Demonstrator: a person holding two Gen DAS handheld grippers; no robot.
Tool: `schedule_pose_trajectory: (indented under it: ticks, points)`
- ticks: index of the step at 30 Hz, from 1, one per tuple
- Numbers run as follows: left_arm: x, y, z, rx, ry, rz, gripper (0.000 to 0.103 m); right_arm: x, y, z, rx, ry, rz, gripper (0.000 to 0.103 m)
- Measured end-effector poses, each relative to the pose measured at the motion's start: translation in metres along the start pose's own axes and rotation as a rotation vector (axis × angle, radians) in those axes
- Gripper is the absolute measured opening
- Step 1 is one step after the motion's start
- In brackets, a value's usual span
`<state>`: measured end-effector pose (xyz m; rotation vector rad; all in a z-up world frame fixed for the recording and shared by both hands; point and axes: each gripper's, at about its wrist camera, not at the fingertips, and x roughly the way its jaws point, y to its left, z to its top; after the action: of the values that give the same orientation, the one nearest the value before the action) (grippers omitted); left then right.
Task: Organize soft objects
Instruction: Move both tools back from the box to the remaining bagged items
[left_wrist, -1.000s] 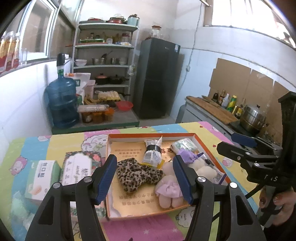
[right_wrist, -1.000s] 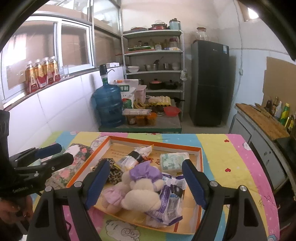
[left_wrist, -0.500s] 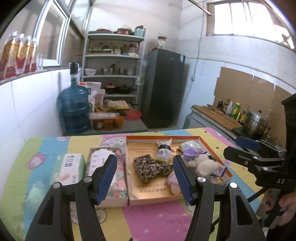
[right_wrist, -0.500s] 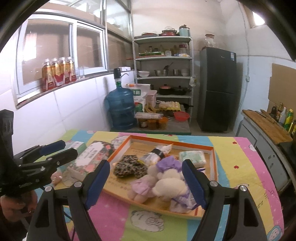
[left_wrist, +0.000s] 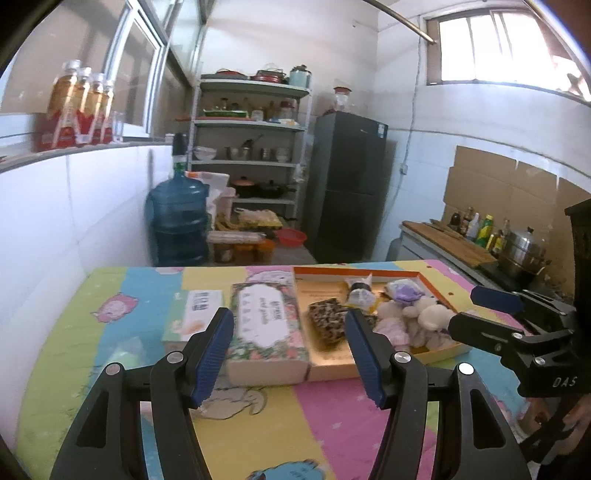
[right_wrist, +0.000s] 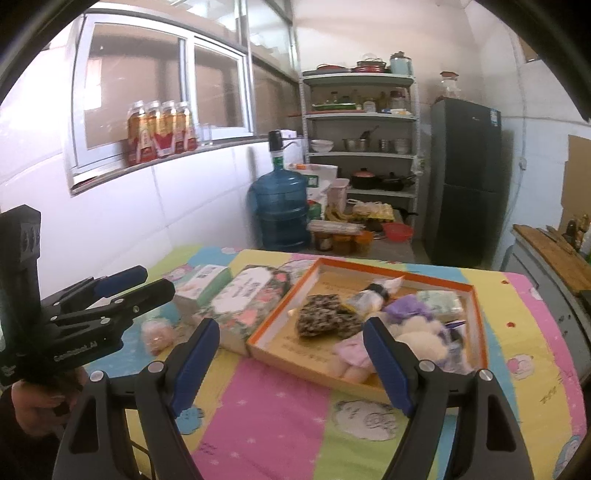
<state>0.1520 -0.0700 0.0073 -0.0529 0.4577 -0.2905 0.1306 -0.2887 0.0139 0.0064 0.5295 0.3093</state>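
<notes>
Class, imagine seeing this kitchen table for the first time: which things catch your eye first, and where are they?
The orange-rimmed tray on the bright patchwork tablecloth stands out, holding a leopard-print cloth and a plush toy. Left of it lies a floral box.

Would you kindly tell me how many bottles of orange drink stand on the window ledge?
4, side by side in one row on the ledge: first, second, third, fourth. More may be hidden behind them.
</notes>
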Motion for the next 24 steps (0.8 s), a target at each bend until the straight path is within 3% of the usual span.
schedule_pose_trajectory:
  ticks: [24]
  points:
    - [-0.041,0.118,-0.045,-0.116,-0.013,0.158,0.064,0.068,0.11,-0.024,-0.058,0.129,0.173,0.08]
